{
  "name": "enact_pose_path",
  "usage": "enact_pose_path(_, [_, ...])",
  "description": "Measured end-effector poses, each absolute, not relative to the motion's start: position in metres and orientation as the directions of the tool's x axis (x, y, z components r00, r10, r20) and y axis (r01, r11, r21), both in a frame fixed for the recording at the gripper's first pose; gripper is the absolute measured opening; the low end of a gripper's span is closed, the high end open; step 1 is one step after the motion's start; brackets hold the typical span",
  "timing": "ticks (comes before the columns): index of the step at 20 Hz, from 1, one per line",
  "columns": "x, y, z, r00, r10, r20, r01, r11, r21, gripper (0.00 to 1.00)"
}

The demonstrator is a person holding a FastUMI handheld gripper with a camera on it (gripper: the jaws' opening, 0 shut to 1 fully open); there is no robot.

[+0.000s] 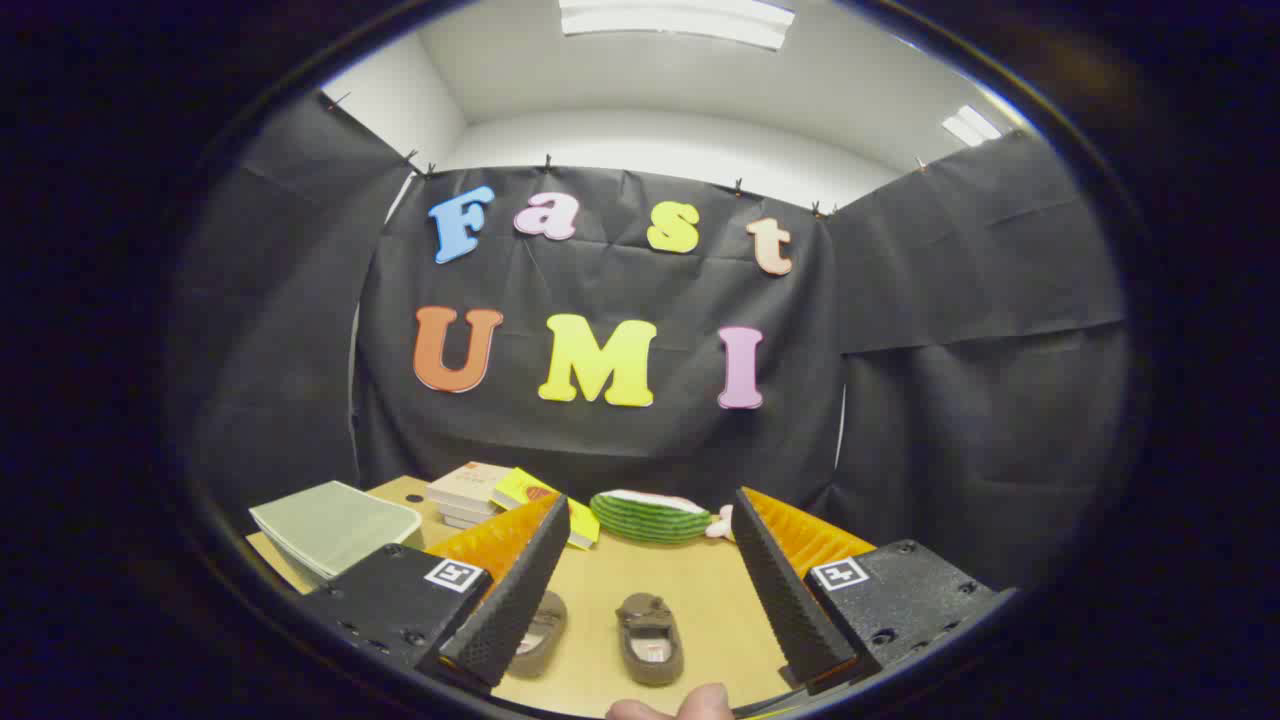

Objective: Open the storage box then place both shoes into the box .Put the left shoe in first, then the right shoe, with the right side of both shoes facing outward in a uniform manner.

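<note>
Bare tabletop [690, 580] (books [470, 490], box [335, 525] far behind)

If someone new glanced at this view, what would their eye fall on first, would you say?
Probably the two brown shoes on the wooden table, lying between the open gripper's fingers, one partly hidden by a finger. Beyond them a green striped watermelon-like toy lies near the black cloth wall, with stacked books and a pale green storage box beside it.

My gripper [645, 575] hangs with its fingers spread wide over a light wooden table [700, 580], and between them two brown shoes [648, 637] lie side by side on the bare top. Beyond the fingers, near the table's far edge, I see a stack of books [470, 492], a watermelon-slice toy [652, 516], and a grey-green storage box [333, 525].
</note>
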State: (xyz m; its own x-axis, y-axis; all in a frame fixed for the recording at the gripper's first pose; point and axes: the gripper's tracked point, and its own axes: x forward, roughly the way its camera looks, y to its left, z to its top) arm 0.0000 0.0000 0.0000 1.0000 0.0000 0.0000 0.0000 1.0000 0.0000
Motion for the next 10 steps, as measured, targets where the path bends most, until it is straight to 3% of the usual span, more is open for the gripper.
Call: enact_pose_path(10, [0.009,0.000,-0.017,0.997,0.001,-0.073,0.003,0.998,0.063,1.00])
